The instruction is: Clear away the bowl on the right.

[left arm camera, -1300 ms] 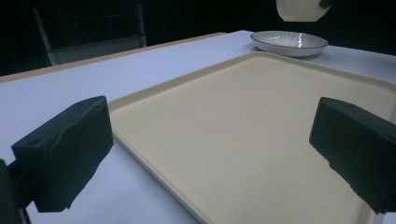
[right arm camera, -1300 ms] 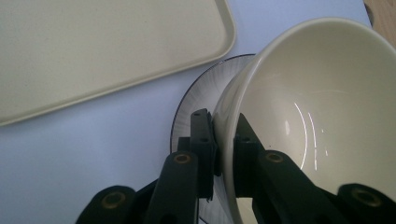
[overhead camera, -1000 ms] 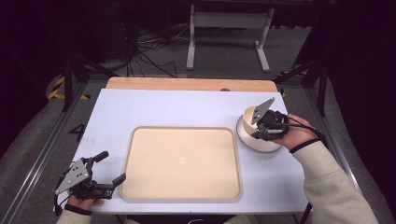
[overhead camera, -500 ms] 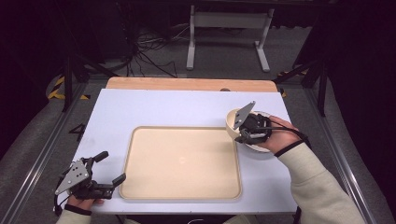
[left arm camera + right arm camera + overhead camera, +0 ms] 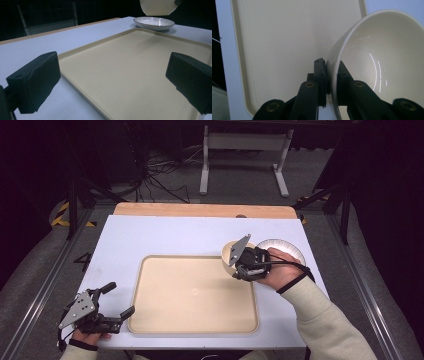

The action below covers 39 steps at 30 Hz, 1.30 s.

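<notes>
The right claw [image 5: 331,75] is clamped on the rim of a cream bowl [image 5: 384,62], holding it in the air over the right edge of the beige tray [image 5: 195,292]. A dark-rimmed plate [image 5: 290,251] sits by the surface's right edge. The left claw [image 5: 116,299], jaws wide apart and holding nothing, rests at the near-left corner.

I count one beige tray [image 5: 192,292] on my desk [image 5: 165,235]. There is one cream bowl [image 5: 382,62], pinched by its rim in my right gripper [image 5: 239,265]. There is one white plate [image 5: 285,251] with a dark rim, lying on the desk beside the tray's far right corner. I have two grippers: the right one on the bowl and the left gripper [image 5: 112,300], its jaws spread with nothing between them.
</notes>
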Available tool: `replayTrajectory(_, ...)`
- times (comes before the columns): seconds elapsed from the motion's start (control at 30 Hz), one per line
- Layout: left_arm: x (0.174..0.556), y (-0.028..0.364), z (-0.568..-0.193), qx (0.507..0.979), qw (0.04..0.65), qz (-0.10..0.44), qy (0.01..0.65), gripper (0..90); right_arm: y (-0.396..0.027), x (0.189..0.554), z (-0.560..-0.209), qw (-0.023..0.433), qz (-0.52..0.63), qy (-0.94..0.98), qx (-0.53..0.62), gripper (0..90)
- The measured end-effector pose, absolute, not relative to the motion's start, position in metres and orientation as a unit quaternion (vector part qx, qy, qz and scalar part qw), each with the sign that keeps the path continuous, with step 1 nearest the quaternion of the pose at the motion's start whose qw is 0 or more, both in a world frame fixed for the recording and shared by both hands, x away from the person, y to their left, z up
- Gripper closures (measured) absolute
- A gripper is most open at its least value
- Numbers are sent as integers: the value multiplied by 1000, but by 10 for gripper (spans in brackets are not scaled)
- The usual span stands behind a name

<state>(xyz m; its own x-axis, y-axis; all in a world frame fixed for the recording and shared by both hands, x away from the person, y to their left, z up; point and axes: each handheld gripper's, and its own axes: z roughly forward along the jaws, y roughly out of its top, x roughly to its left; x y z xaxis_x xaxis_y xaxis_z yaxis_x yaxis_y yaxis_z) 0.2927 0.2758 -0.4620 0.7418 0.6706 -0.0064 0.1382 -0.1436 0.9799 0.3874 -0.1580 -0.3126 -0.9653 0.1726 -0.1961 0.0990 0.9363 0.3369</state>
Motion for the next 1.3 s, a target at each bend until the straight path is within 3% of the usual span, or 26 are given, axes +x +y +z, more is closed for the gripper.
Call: replayTrajectory(1.3, 292, 276, -462, 722, 593, 225, 277, 2, -61, 369, -324, 85, 196, 977, -1, 832)
